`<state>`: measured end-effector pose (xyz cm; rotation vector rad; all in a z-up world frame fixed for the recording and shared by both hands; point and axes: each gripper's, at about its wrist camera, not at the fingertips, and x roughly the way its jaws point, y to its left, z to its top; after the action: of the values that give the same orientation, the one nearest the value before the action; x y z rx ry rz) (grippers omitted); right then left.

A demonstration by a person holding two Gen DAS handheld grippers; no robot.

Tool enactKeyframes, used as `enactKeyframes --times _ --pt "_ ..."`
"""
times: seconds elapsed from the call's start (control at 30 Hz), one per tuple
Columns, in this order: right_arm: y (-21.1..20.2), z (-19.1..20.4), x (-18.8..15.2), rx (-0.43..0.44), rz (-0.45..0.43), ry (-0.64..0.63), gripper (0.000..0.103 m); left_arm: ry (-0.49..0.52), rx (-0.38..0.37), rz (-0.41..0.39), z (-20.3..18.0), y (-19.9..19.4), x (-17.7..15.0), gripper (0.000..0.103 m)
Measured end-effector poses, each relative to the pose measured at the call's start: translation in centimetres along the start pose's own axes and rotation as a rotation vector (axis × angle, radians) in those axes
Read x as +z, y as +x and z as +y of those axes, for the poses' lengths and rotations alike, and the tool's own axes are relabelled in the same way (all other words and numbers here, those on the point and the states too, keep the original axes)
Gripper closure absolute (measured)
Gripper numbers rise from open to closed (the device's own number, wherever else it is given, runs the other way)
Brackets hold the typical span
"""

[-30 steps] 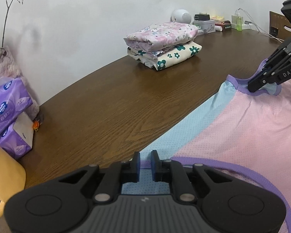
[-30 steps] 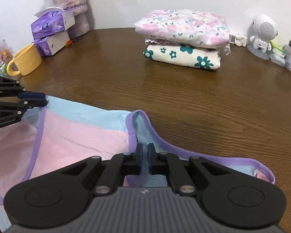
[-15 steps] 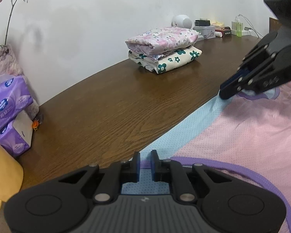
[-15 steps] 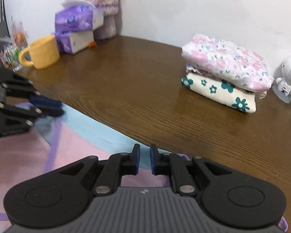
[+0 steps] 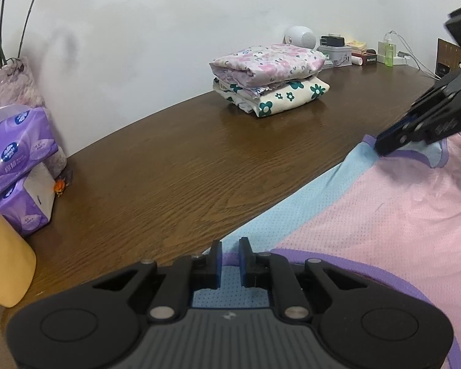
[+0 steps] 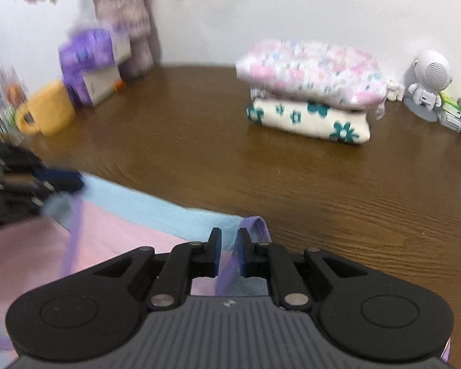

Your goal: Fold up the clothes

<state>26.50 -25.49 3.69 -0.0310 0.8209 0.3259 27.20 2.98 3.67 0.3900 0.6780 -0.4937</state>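
Here I'm over a dark wooden table point(image 5: 175, 166) against a white wall point(image 5: 169, 30), with a stack of folded floral clothes point(image 5: 269, 84), purple tissue packs point(image 5: 18, 160) and a yellow mug point(image 5: 3, 261) at the far side. The pink-and-blue garment point(image 5: 384, 221) lies at the near edge — my left gripper point(image 5: 230, 256) clenched on its purple-trimmed hem, my right gripper point(image 6: 229, 250) pinching the neckline. Since half a second ago the right one has swung back rightward.

wall point(image 5: 169, 30): plain white | table point(image 5: 175, 166): dark wood grain | light: soft, even
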Motion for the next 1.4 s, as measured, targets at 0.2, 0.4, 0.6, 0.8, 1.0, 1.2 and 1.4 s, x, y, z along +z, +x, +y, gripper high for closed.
enactKeyframes --times 0.2,0.4,0.6,0.8,1.0,1.2,1.4 --pt "-3.4 1.4 -2.7 0.037 0.021 -0.087 0.093 0.009 -0.005 -0.006 0.0 -0.1 -0.1 0.093" --pt "-2.3 0.3 -4.7 -0.063 0.06 -0.082 0.093 0.018 -0.001 -0.009 -0.1 -0.2 -0.2 0.093" --pt "-4.3 -0.9 -5.7 -0.085 0.055 0.016 0.093 0.018 -0.003 -0.012 0.0 -0.2 -0.3 0.093" --pt "-9.6 -0.4 -8.9 -0.061 0.008 0.103 0.084 -0.016 -0.019 -0.01 0.9 -0.7 -0.2 0.086" --pt "-14.0 0.6 -12.9 -0.032 0.008 0.156 0.079 0.01 -0.049 -0.044 -0.1 -6.1 -0.9 0.07" --pt "-14.8 3.3 -15.5 0.072 0.028 0.097 0.072 0.14 -0.147 -0.038 -6.2 -12.3 -5.0 0.07" --pt "-14.2 4.7 -17.0 0.117 0.085 0.085 0.076 0.107 -0.155 0.036 -9.4 -14.2 -8.8 0.07"
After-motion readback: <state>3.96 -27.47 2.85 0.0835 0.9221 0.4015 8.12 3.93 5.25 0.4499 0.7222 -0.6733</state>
